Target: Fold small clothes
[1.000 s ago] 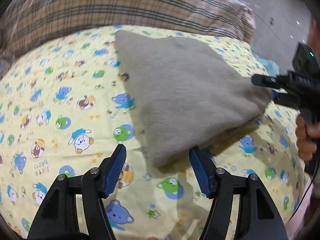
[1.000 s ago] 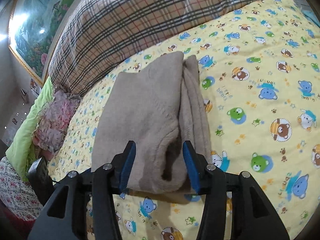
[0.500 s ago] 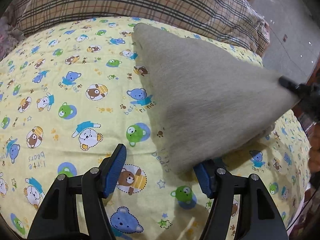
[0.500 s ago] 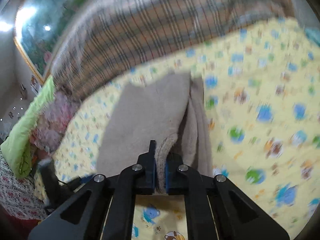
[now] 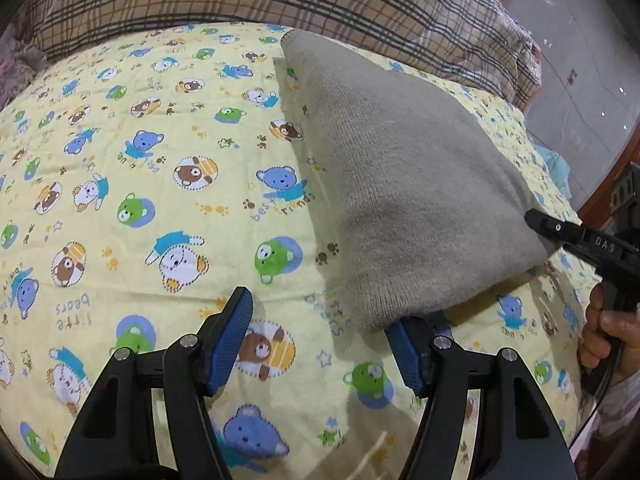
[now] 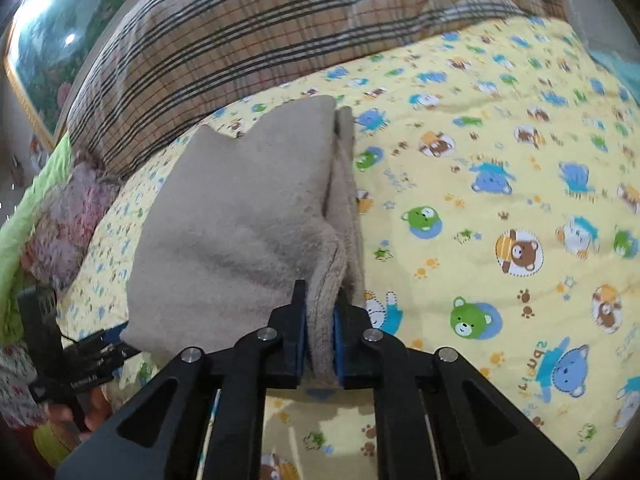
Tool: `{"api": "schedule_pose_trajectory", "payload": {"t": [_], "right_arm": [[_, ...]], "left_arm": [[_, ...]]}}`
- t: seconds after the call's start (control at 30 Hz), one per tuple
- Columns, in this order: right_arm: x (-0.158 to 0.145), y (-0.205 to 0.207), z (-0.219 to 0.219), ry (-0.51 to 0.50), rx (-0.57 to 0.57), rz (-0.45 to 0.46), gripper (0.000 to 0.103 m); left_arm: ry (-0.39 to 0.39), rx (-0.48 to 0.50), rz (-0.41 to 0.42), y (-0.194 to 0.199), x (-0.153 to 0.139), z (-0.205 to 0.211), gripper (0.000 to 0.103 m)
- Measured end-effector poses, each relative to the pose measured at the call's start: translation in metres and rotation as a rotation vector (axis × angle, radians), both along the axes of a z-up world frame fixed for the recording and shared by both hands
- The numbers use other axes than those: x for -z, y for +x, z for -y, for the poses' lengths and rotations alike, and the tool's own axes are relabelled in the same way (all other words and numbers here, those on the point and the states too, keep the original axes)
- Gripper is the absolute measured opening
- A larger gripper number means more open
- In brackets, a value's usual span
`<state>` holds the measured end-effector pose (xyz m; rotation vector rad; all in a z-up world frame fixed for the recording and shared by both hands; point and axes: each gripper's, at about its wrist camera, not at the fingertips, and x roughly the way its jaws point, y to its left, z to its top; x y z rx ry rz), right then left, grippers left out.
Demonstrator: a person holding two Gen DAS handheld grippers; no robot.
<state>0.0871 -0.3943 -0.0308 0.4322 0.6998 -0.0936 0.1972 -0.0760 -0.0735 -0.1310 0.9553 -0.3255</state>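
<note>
- The left gripper point(image 5: 316, 332), black with blue ribbed pads, hovers low over the bed with its jaws spread wide and nothing pressed between them; its right pad sits just under the near corner of the garment, while the left pad stands clear over the sheet.
- The right gripper point(image 6: 320, 338), of the same black build with blue pads, is clamped on a thick folded edge of the grey-beige knitted garment point(image 6: 240, 232); its jaws have just been easing a little wider, yet the cloth fills the narrow gap and both pads press on it.
- From the left wrist view, this right gripper point(image 5: 576, 236) reaches in from the right edge and pinches the garment point(image 5: 404, 184) at its corner there, lifting that side so the cloth slopes like a tent down towards the sheet.
- A hand point(image 5: 608, 336) grips that tool's handle at the right edge.
- The garment lies on the yellow quilted sheet printed with cartoon bears point(image 5: 160, 208), its far end resting flat, with folded layers stacked along its right side in the right wrist view.
- Beyond the sheet lies a brown plaid blanket with dark stripes point(image 6: 248, 44).
- Off to the left, a fluffy pink cushion point(image 6: 64, 228) sits beside a lime-green fabric point(image 6: 24, 216).
</note>
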Motion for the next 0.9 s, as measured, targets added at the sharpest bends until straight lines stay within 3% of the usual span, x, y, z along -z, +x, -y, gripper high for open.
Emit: {"api": "schedule_pose_trajectory", "payload": {"t": [0.07,0.2,0.3,0.5,0.67,0.77,0.9], "right_arm": [[-0.005,-0.003,0.001,0.003,-0.002,-0.001,0.025],[-0.019,-0.010,0.012,0.023,0.033,0.046,0.056],[-0.027,-0.002,0.022,0.066,0.036,0.076,0.061],[-0.021,0.039,0.031,0.131,-0.026,0.047,0.064],[-0.013,0.074,0.046,0.211,-0.078,0.002,0.066],[-0.006,0.094,0.050,0.202,-0.114,-0.051,0.066],[0.015,0.112,0.053,0.281,-0.165,-0.093,0.066]], "left_arm": [[-0.025,0.042,-0.018,-0.008,-0.004,-0.002,0.066],[-0.083,0.124,-0.052,-0.016,-0.016,-0.006,0.069],[-0.123,0.101,-0.047,-0.005,-0.028,-0.009,0.081],[-0.223,0.073,-0.090,0.051,-0.039,-0.004,0.085],[-0.324,0.045,-0.177,0.108,-0.026,0.003,0.085],[-0.327,0.043,-0.231,0.133,-0.011,0.008,0.089],[-0.361,0.066,-0.258,0.147,0.003,0.017,0.095]]}}
